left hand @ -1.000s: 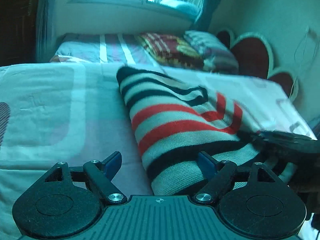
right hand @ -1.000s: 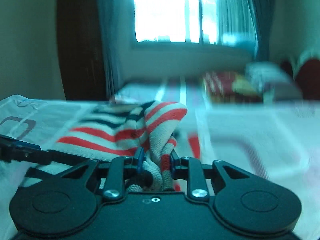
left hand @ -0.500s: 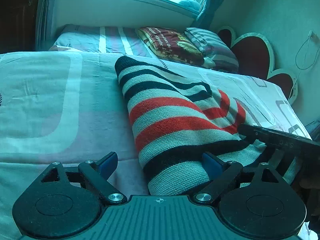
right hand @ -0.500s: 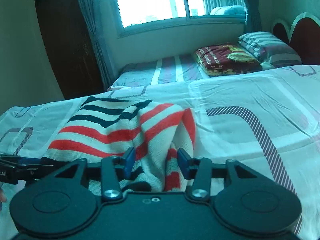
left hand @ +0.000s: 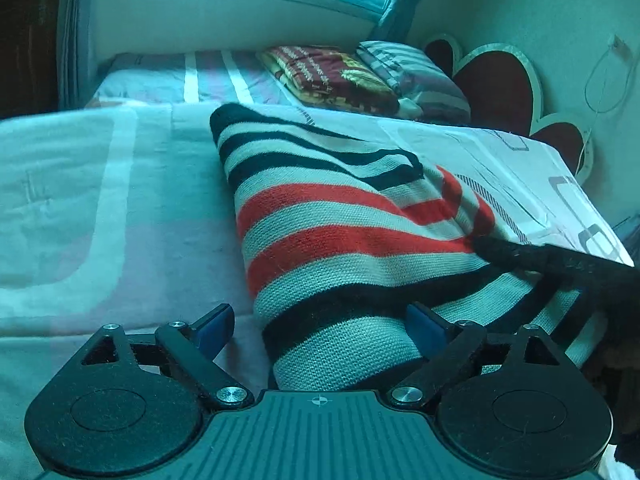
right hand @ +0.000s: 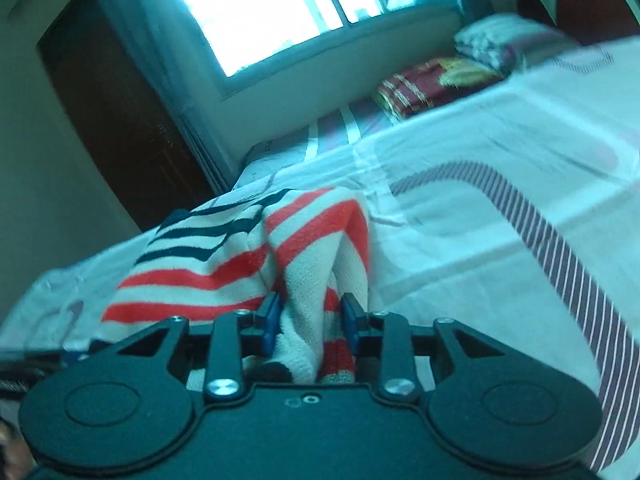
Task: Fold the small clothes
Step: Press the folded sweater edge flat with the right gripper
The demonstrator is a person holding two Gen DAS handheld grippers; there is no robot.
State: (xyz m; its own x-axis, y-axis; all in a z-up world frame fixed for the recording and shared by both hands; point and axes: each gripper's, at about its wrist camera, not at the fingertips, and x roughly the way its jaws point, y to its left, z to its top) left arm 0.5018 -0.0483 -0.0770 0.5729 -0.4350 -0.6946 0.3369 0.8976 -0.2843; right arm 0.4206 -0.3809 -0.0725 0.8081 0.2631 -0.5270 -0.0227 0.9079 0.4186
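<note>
A knitted garment (left hand: 344, 240) with red, black and cream stripes lies partly folded on the bed sheet (left hand: 100, 208). My left gripper (left hand: 320, 326) is open at its near end, one blue finger on each side of the cloth. In the right wrist view a raised fold of the same garment (right hand: 308, 264) stands between the fingers of my right gripper (right hand: 310, 320), which are open and apart from it. The right gripper's black body (left hand: 560, 264) shows at the right edge of the left wrist view, resting on the garment.
A second bed (left hand: 208, 76) with a folded maroon blanket (left hand: 332, 74) and striped pillow (left hand: 412, 76) lies beyond. Heart-shaped headboards (left hand: 500, 80) stand at the right. A window (right hand: 256, 12) and a dark wooden wardrobe (right hand: 116, 120) are behind.
My right gripper opened and let go of the garment fold it had pinched, and its view has tilted. The left gripper stayed open and barely moved.
</note>
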